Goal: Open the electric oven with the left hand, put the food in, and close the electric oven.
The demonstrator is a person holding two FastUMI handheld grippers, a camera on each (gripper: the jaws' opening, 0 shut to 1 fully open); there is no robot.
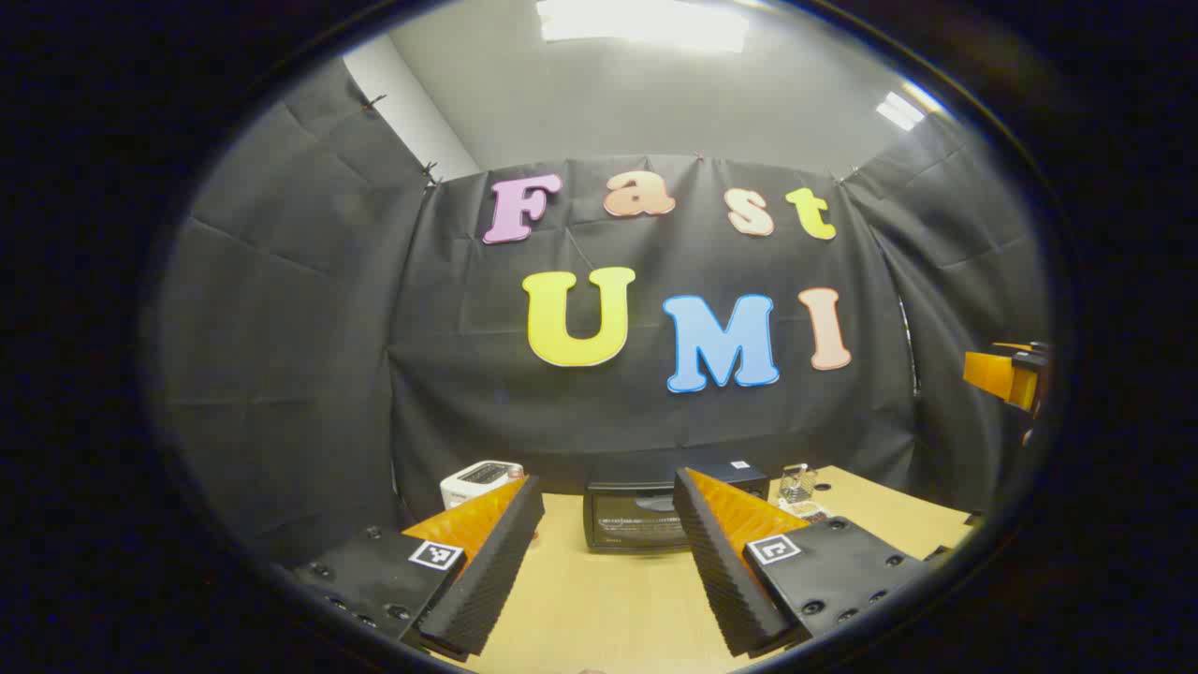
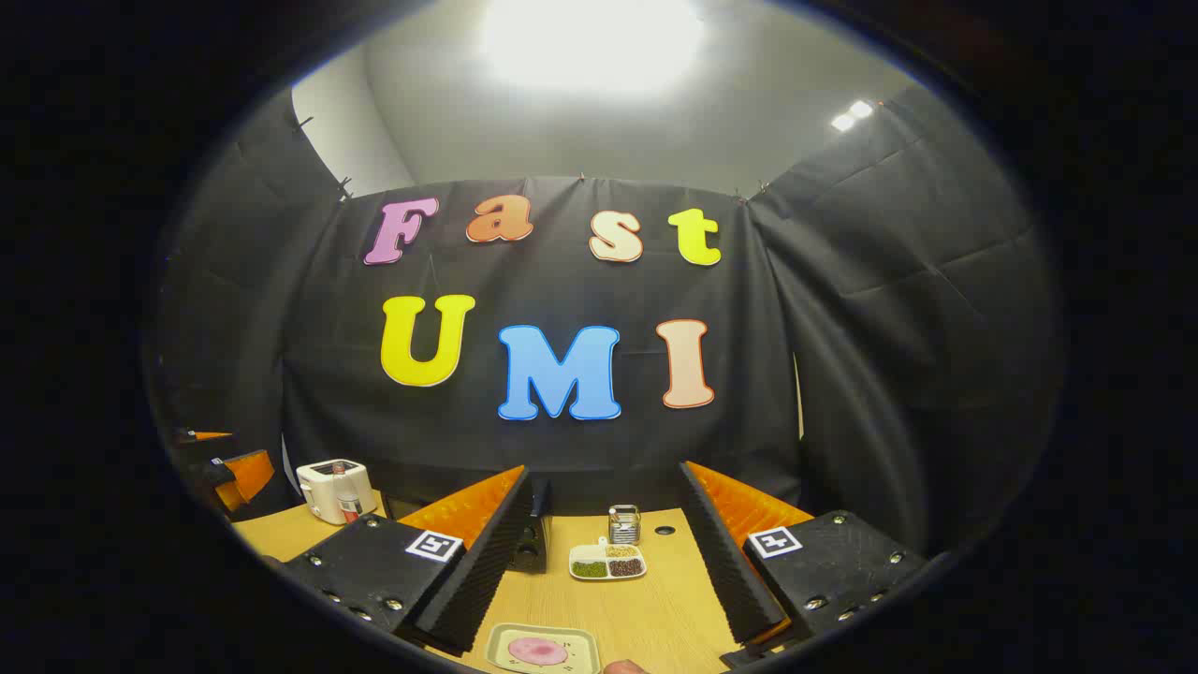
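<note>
The black electric oven [image 1: 633,520] stands at the back of the wooden table [image 1: 599,608], door shut, straight ahead of my left gripper [image 1: 608,480], which is open and holds nothing. In the right gripper view the food, a pink round slice [image 2: 537,650], lies on a pale tray [image 2: 585,646] at the table's near edge. My right gripper [image 2: 604,470] hovers open above and behind it. One corner of the oven [image 2: 532,546] peeks out past the right gripper's left finger.
A white toaster [image 1: 479,481] sits left of the oven, with a small bottle [image 2: 347,505] beside it. A divided dish of seasonings [image 2: 606,562] and a wire holder [image 2: 623,524] stand mid-table. The other gripper shows at each view's edge: right [image 1: 1006,374], left [image 2: 229,471].
</note>
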